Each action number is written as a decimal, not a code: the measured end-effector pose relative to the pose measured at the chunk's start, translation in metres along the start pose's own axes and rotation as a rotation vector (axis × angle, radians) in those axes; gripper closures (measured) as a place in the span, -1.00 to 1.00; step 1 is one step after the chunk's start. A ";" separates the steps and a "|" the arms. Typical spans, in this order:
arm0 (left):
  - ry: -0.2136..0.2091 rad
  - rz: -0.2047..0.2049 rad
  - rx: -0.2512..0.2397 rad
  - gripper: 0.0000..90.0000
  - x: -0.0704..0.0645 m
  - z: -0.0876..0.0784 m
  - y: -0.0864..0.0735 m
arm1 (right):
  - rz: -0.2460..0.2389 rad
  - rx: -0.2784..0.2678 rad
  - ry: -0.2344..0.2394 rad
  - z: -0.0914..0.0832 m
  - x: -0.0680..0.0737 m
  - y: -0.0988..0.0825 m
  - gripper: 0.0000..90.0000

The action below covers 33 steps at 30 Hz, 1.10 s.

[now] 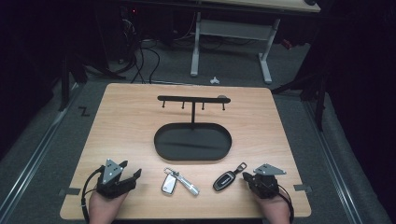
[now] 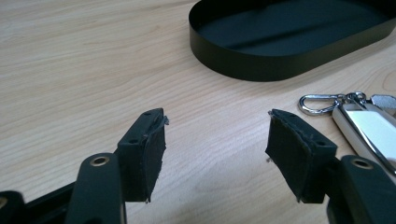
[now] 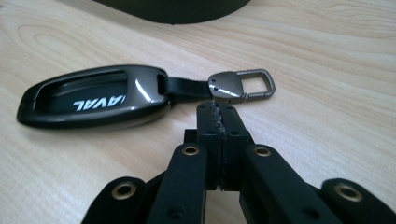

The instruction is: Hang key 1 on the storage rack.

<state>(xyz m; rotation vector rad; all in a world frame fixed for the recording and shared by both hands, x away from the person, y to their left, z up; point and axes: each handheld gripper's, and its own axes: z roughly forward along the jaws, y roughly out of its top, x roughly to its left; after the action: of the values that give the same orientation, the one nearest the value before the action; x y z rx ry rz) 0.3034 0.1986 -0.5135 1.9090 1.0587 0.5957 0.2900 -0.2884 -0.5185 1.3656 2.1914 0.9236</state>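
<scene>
Left hand-held gripper is spread wide w/ nothing in it, right hand-held gripper clenched empty beside dark key fob. White fob on tabletop, near black tray.

Tray mid-table, hook rack standing at its back edge. Two key fobs in front: one left, one right.

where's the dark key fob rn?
High view: the dark key fob lies near the table's front edge, right of centre, between the silver key fob and the right gripper.
</scene>
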 end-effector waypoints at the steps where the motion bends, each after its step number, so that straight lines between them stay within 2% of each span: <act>1: 0.003 -0.001 0.000 -0.17 0.000 -0.002 -0.001 | 0.001 0.003 0.000 0.002 0.000 0.002 0.99; 8: 0.029 -0.004 0.019 -0.18 0.006 -0.016 -0.013 | -0.003 0.031 0.002 0.019 0.004 0.014 0.99; 16: 0.057 -0.024 0.011 -0.18 0.011 -0.033 -0.022 | -0.022 0.025 0.018 0.039 0.006 0.031 0.99; 19: 0.054 -0.028 0.010 -0.18 0.011 -0.033 -0.023 | -0.022 0.018 0.009 0.038 0.007 0.032 0.95; 22: 0.047 -0.020 0.007 -0.19 0.010 -0.028 -0.020 | -0.016 -0.038 0.025 0.026 0.011 0.032 0.94; 24: 0.037 -0.012 0.008 -0.19 0.009 -0.024 -0.018 | -0.024 -0.072 0.043 0.017 0.018 0.031 0.93; 27: 0.023 -0.005 0.011 -0.20 0.006 -0.017 -0.015 | -0.063 -0.097 0.080 0.010 0.036 0.030 0.93; 30: 0.017 0.004 0.016 -0.21 0.003 -0.013 -0.014 | -0.105 -0.085 0.130 0.012 0.057 0.029 0.93; 33: 0.021 0.006 0.019 -0.21 0.004 -0.015 -0.016 | -0.146 -0.063 0.158 0.018 0.071 0.030 0.93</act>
<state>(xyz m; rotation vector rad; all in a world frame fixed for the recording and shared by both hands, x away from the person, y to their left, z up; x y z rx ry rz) 0.2873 0.2131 -0.5189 1.9270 1.0762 0.6119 0.2893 -0.2093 -0.5090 1.1217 2.3211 1.0681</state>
